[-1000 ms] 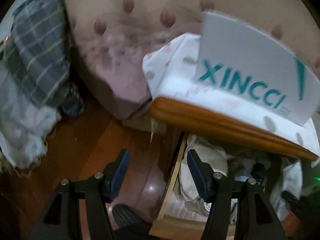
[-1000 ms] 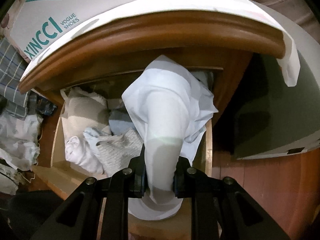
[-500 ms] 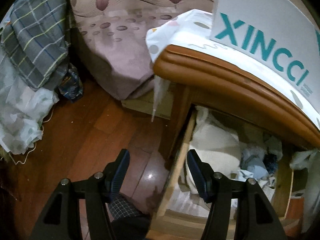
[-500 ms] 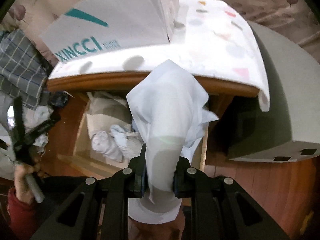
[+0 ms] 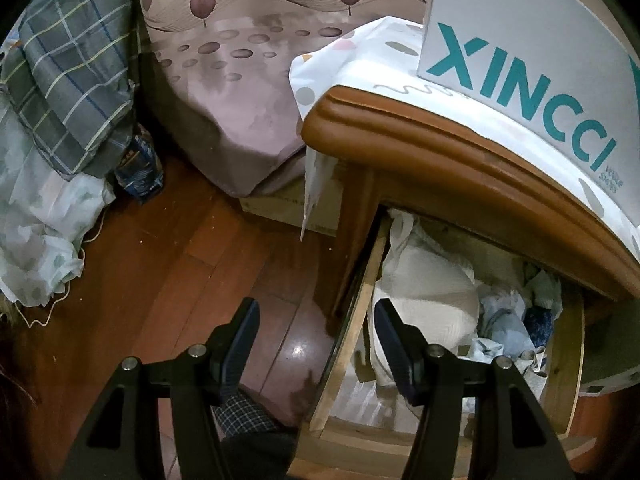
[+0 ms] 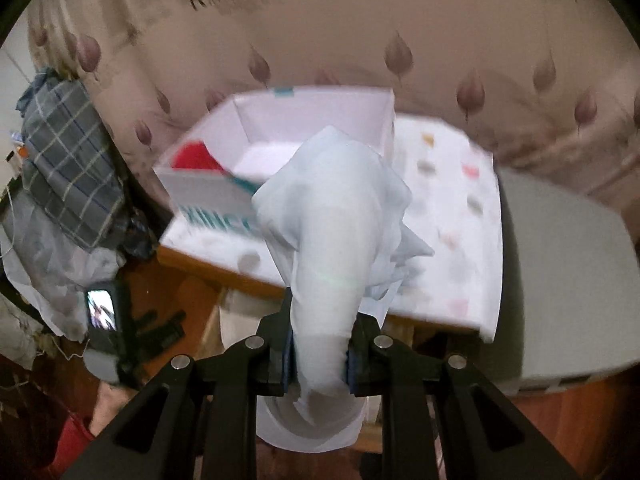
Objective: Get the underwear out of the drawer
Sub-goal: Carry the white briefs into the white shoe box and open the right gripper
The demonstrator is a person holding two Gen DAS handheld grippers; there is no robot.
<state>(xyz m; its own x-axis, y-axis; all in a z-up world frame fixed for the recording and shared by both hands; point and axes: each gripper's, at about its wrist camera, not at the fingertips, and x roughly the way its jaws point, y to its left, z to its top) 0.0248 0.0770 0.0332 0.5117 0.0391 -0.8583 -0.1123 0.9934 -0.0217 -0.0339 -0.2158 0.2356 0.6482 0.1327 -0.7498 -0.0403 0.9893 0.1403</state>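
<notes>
Fingers of right gripper clamped on pale underwear, lower centre, hanging lengthwise above drawer; left gripper half-spread, empty.

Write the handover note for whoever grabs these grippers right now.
Right gripper: jaws shut on a white garment, held up above the nightstand.
Left gripper: jaws open, holding nothing, poised over the left edge of the open drawer.
Drawer: other clothes are in it.
Shoebox: open on the nightstand top, a red item inside.
Done: one garment is out of the drawer.
Left: set it down; where is not shown.
</notes>
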